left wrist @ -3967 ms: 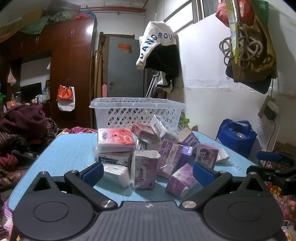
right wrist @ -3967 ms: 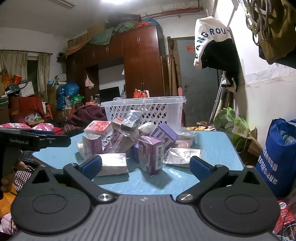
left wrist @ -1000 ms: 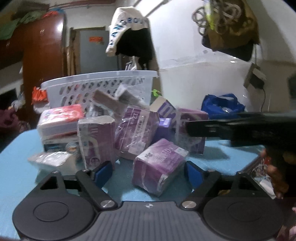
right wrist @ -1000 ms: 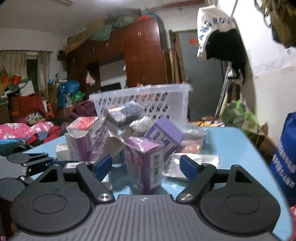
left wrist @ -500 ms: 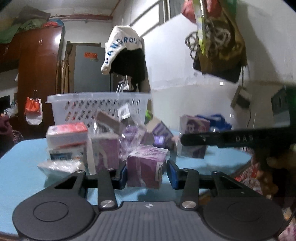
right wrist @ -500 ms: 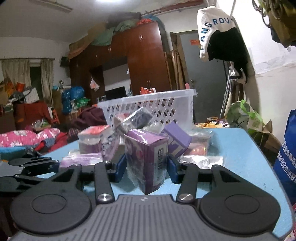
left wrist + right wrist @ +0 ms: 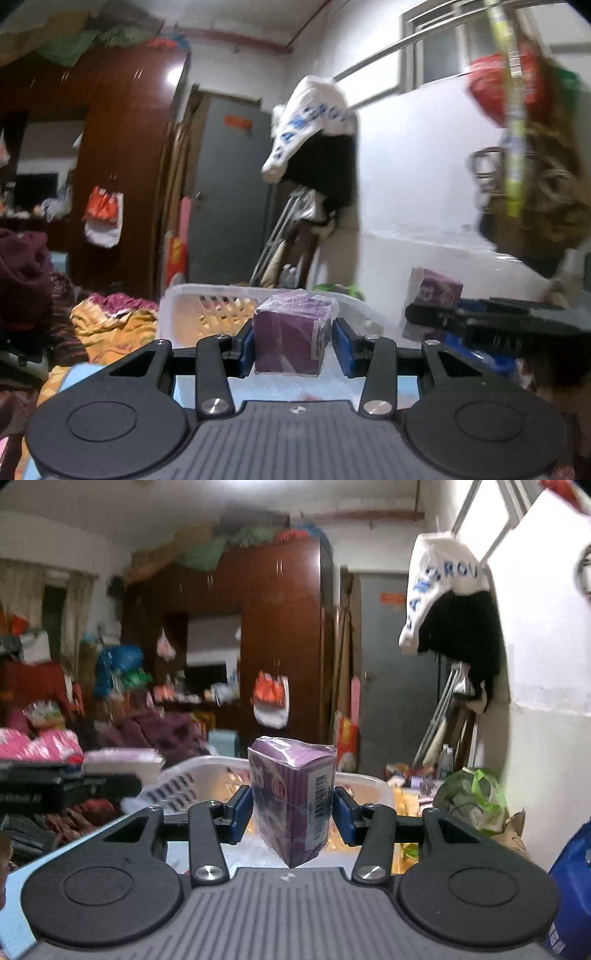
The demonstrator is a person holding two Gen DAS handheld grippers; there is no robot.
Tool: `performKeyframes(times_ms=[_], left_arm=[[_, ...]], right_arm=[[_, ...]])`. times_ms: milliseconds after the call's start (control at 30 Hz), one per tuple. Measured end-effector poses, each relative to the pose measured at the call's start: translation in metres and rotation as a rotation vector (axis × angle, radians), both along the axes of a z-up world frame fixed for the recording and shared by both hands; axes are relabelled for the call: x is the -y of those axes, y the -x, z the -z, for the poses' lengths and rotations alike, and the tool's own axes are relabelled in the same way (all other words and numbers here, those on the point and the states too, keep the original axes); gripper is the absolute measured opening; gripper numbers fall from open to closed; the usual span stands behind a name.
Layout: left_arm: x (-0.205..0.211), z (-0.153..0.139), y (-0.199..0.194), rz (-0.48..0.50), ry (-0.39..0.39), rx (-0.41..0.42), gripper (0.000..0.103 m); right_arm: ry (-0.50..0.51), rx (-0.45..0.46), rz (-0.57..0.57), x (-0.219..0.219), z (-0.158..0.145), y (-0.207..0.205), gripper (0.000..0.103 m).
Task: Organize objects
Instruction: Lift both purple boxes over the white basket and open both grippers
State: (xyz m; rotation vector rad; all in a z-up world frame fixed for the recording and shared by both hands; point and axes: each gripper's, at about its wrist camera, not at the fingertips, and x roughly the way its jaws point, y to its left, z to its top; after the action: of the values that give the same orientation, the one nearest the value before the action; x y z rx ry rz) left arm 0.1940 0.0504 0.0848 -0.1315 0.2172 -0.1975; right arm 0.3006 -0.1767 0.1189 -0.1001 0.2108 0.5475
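The left gripper (image 7: 292, 341) is clenched on a dark purple film-wrapped box (image 7: 291, 332), its blue pads pressing the box's two side faces; the right gripper (image 7: 291, 814) is likewise clenched on a lilac striped film-wrapped carton with a barcode label (image 7: 293, 805), which sits turned so that one corner points toward the camera. Both packets hang clear of the light blue tabletop (image 7: 14, 915), each in front of the white perforated plastic basket (image 7: 207, 308), whose rim lies just beyond and slightly below them. In the left view the right tool reaches in from the right edge with its carton showing past the tip.

The step in hand looks like carrying both packets over the basket for release. To do it well, each packet should pass fully beyond the near rim before the jaws part. The slippery film calls for a steady squeeze and no sudden wrist roll. The corner-on carton seems the less secure hold, so it is best lowered close to the basket floor first. The two tools are near one another, so staggering the drops, left packet toward the left side and right toward the right, should avoid a knock.
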Motion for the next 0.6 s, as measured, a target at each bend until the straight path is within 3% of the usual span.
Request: performKeyframes(times_ms=[133, 333, 367, 400, 433, 500, 600], left_arm=[[0.008, -0.006, -0.062, -0.038, -0.040, -0.091, 0.046], [0.016, -0.005, -0.093, -0.071, -0.081, -0.120, 0.052], [0.016, -0.005, -0.093, -0.071, -0.089, -0.122, 0.067], [0.016, -0.004, -0.092, -0.077, -0.096, -0.115, 0.082], [0.015, -0.004, -0.087, -0.091, -0.101, -0.100, 0.085], [0.013, -0.006, -0.072, -0.097, -0.118, -0.067, 0.085], [0.003, -0.002, -0.031, -0.102, -0.118, -0.037, 0.088]], right_arm=[[0.075, -0.054, 0.037, -0.024, 0.011, -0.040, 0.051], [0.033, -0.070, 0.034, -0.016, 0.018, -0.043, 0.055], [0.032, -0.079, 0.032, -0.015, 0.017, -0.042, 0.070], [0.027, -0.075, 0.037, -0.013, 0.015, -0.037, 0.077], [0.020, -0.055, 0.050, -0.011, 0.012, -0.031, 0.081], [0.000, -0.026, 0.028, 0.001, 0.007, -0.014, 0.103], [-0.045, 0.005, 0.029, 0.037, 0.018, 0.033, 0.103]])
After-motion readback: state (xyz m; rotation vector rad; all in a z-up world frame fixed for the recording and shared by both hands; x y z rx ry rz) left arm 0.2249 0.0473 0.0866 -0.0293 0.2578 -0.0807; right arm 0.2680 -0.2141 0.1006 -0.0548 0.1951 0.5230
